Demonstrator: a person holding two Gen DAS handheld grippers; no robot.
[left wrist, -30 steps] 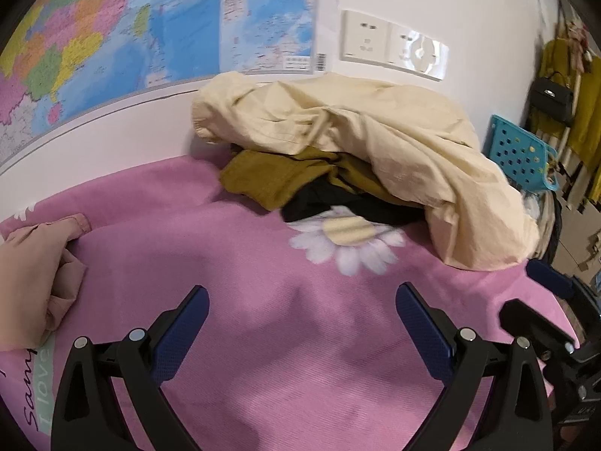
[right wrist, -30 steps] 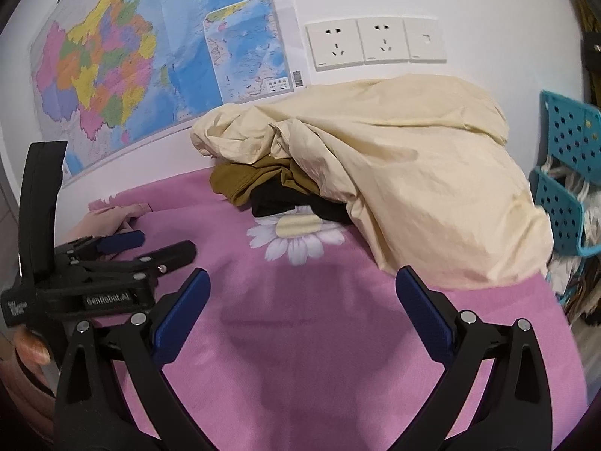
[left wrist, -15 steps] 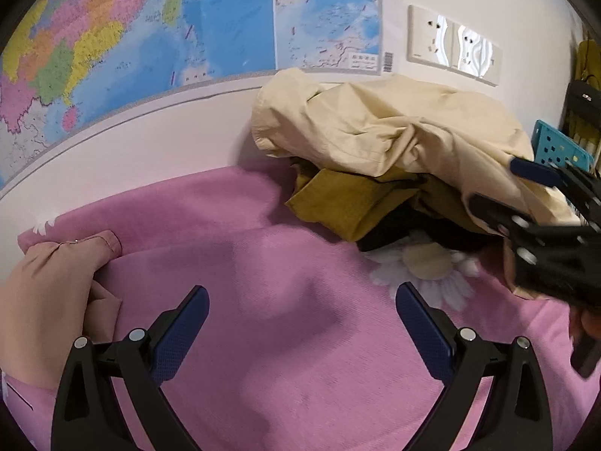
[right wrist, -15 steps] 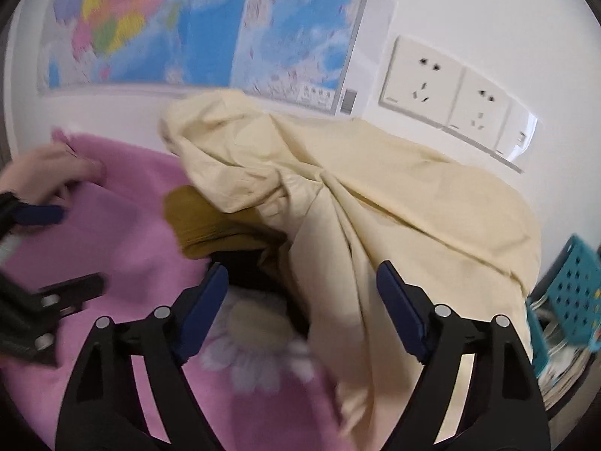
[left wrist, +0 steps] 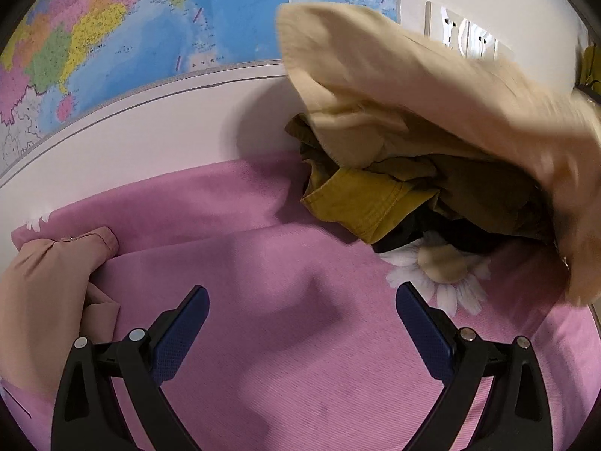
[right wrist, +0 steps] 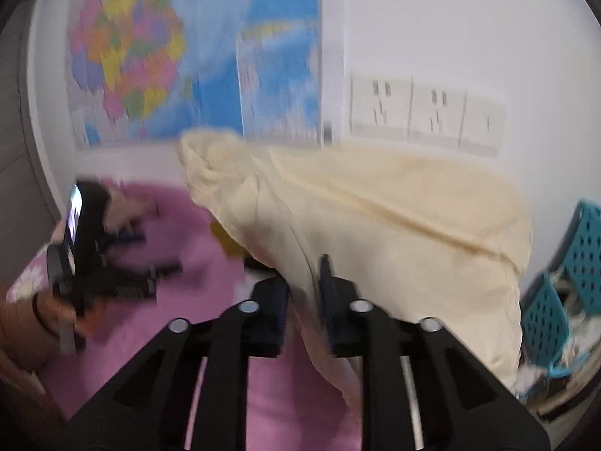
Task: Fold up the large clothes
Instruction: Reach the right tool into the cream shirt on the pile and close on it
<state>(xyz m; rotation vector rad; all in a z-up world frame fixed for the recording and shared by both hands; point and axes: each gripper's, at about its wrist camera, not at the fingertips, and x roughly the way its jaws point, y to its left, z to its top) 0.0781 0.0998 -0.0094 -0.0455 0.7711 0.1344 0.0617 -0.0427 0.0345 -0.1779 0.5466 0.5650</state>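
Note:
A large cream garment (right wrist: 394,225) is lifted off the pile on the pink cover; it also shows in the left wrist view (left wrist: 432,86), raised and blurred. My right gripper (right wrist: 304,297) is shut on a fold of it. Under it lie a mustard garment (left wrist: 360,203) and a black one (left wrist: 409,236). My left gripper (left wrist: 300,315) is open and empty above the pink cover (left wrist: 263,263); it also shows in the right wrist view (right wrist: 112,274), at the left.
A folded pink garment (left wrist: 49,285) lies at the left. A wall map (left wrist: 150,30) and wall sockets (right wrist: 424,112) are behind the pile. A teal plastic basket (right wrist: 563,289) stands at the right edge.
My right gripper has closed on the cream garment and pulled it up off the pile. The left gripper has moved closer to the wall, still open.

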